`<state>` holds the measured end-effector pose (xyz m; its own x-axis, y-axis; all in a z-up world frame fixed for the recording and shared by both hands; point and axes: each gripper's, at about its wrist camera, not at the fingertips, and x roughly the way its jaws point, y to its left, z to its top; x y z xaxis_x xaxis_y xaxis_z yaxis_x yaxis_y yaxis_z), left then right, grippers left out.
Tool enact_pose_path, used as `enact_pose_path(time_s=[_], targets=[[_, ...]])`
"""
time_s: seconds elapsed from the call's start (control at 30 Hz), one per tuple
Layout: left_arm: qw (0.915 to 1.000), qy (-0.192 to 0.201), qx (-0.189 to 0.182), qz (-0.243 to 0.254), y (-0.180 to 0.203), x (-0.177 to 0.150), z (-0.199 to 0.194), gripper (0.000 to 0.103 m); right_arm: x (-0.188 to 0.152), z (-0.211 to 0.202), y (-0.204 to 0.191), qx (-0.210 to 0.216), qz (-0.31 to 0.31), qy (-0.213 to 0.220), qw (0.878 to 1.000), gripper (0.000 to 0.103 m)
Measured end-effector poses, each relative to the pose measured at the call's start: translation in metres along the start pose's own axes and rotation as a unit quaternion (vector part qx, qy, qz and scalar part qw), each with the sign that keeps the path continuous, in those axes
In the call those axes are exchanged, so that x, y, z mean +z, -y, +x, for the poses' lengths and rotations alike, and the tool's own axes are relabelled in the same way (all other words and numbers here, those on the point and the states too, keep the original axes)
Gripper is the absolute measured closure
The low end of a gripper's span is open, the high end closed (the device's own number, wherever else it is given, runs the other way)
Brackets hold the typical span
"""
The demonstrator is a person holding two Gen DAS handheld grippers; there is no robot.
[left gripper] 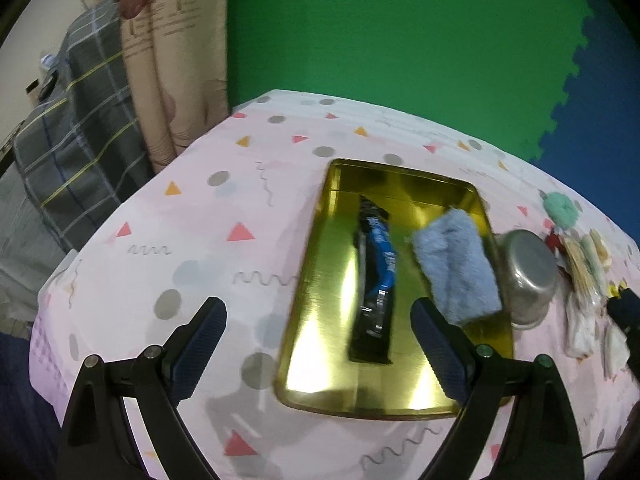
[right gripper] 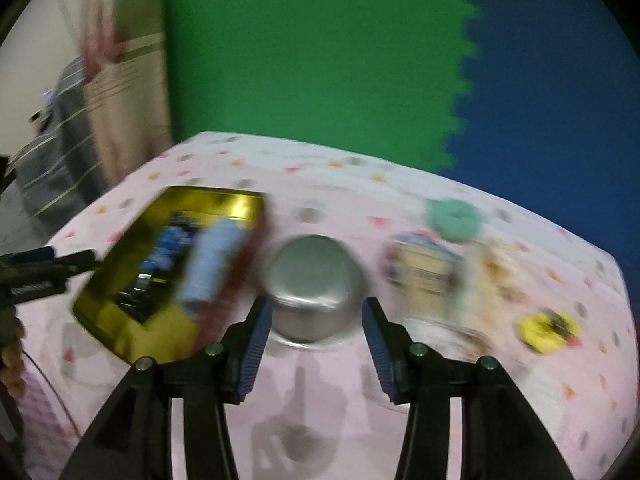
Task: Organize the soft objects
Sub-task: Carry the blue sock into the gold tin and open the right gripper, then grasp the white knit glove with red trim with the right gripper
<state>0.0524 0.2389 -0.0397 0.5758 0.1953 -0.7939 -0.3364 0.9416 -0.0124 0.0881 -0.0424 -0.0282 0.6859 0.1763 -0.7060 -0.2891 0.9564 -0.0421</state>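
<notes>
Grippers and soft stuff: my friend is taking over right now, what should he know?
Left gripper: open, empty, above the gold tray.
Right gripper: open, empty, just short of the upside-down metal pot.
Done: blue cloth and a dark packet lie in the tray.
Left: green scrunchie, yellow scrunchie and the blurry pile right of the pot, all on the table.

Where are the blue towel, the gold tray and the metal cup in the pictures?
blue towel (left gripper: 456, 264): left wrist view, middle of its fluffy top.
gold tray (left gripper: 320, 320): left wrist view, bare floor near left rim.
metal cup (right gripper: 316, 276): right wrist view, its upturned base.
</notes>
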Motion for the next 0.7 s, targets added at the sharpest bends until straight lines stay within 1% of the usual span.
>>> enact_pose_path(time_s=[0.07, 0.17, 0.23, 0.33, 0.4, 0.53, 0.7], targets=[[0.9999, 0.000, -0.006, 0.010, 0.009, -0.002, -0.001, 0.011, -0.007, -0.004, 0.030, -0.025, 0.013, -0.003, 1.000, 0.055], [0.9995, 0.001, -0.011, 0.028, 0.021, -0.006, -0.003, 0.011, -0.017, -0.008, 0.080, -0.069, 0.036, -0.015, 0.997, 0.051], [0.9989, 0.003, -0.015, 0.044, 0.029, -0.007, -0.004, 0.010, -0.025, -0.009, 0.108, -0.085, 0.056, -0.018, 0.995, 0.051], [0.9980, 0.001, -0.021, 0.059, 0.042, -0.010, -0.006, 0.009, -0.039, -0.006, 0.141, -0.096, 0.083, -0.025, 0.992, 0.049], [0.9975, 0.000, -0.024, 0.066, 0.050, -0.011, -0.007, 0.008, -0.046, 0.000, 0.156, -0.099, 0.094, -0.032, 0.990, 0.048], [0.9955, -0.004, -0.026, 0.092, 0.071, -0.014, -0.008, 0.007, -0.061, 0.015, 0.165, -0.103, 0.100, -0.043, 0.989, 0.048], [0.9902, -0.013, -0.060, 0.125, 0.108, -0.018, -0.012, 0.006, -0.077, 0.039, 0.172, -0.084, 0.109, -0.054, 0.989, 0.048]])
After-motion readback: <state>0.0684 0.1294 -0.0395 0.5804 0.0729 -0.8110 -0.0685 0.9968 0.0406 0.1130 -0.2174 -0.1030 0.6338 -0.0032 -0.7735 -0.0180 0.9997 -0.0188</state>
